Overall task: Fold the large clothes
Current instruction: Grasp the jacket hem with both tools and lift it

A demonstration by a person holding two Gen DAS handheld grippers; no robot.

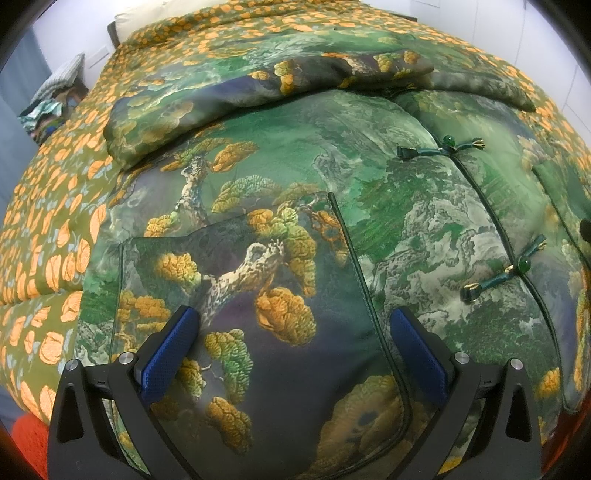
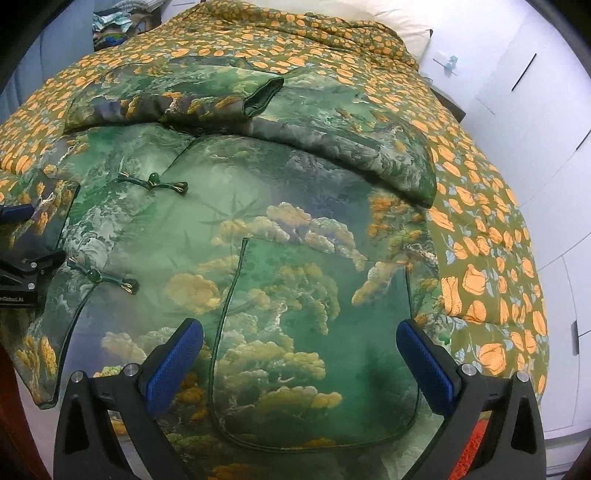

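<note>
A padded green jacket printed with pines and mountains lies front up on the bed, fastened with knot buttons. Both sleeves are folded across its chest; a sleeve cuff shows in the right wrist view. My left gripper is open and empty over the jacket's left patch pocket near the hem. My right gripper is open and empty over the other pocket of the jacket. The left gripper also shows at the right wrist view's left edge.
The jacket rests on an olive quilt with orange flowers that covers the bed. A pile of clothes sits beyond the bed's far left. White cabinets stand to the right. A pillow lies at the head.
</note>
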